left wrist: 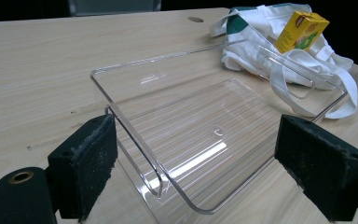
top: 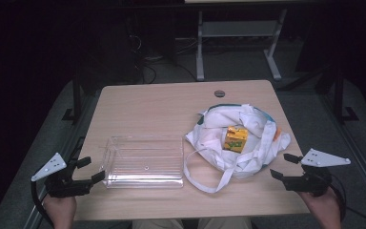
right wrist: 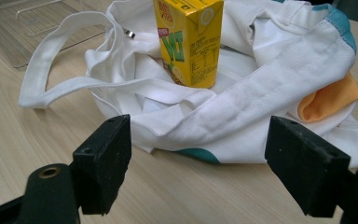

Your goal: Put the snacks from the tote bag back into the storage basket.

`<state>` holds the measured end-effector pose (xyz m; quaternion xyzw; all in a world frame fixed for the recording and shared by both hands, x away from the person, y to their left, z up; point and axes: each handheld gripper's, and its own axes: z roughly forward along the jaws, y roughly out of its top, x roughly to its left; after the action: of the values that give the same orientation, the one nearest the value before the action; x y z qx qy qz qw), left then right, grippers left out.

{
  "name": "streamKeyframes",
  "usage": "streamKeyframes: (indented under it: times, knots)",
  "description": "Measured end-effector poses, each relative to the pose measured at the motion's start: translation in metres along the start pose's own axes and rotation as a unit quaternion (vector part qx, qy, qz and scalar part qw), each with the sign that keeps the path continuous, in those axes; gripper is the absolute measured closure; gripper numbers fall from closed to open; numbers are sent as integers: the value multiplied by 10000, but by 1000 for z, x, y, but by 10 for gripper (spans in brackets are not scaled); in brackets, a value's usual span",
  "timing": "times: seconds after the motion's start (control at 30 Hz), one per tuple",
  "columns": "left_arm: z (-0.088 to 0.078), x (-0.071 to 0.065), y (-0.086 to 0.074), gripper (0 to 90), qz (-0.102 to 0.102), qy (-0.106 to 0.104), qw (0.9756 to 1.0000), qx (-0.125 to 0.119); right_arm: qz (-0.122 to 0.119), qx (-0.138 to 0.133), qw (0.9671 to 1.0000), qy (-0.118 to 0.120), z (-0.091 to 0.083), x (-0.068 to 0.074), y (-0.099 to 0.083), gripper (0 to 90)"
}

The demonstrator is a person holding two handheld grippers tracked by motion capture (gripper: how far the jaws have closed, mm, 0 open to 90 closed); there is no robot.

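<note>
Left gripper (top: 86, 170) at the clear plastic tray's (top: 143, 162) left short edge, jaws spread wide, nothing clamped; in the left gripper view (left wrist: 193, 163) tray corner between the pads, rim close by the left pad, contact not clear. Right gripper (top: 284, 166) well right of the tray, just off the white cloth bag's (top: 248, 138) right side, jaws wide apart, empty; in the right gripper view (right wrist: 198, 163) bag's near fold just ahead of the pads, not pinched. Yellow drink carton (top: 236, 138) right of the tray, standing on the crumpled bag, tilted a bit. Bag immediately right of the tray, one strap looping onto the table (top: 143, 105) near the tray's right front corner. Orange cloth patch (right wrist: 328, 100) poking from the bag on the side away from the tray. Tray empty, flat on the table.
</note>
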<state>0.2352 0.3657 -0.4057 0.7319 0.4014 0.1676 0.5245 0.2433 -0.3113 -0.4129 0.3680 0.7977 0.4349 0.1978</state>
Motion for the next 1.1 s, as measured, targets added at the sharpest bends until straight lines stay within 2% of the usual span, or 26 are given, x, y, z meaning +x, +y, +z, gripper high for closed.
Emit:
streamKeyframes:
  times: [0.33, 0.53, 0.77, 0.93, 1.1]
  knots:
    - [-1, 0, 0, 128, 63, -5, 10000, 25, 13, -10, 10000, 48, -3, 1, 4, 215]
    - [-2, 1, -1, 127, -8, -42, 10000, -28, -39, 0, 9999, 122, -6, -2, 14, 212]
    - [-3, 2, -1, 127, 4, -30, 10000, -29, -161, 261, 9993, 220, -1, -2, 30, 214]
    - [-3, 2, -1, 127, 9, -28, 10000, 2, -394, 407, 9979, 300, 5, -5, 44, 215]
    - [-4, 2, -1, 128, 46, -35, 10000, -15, -376, 494, 9973, 384, 7, -7, 52, 214]
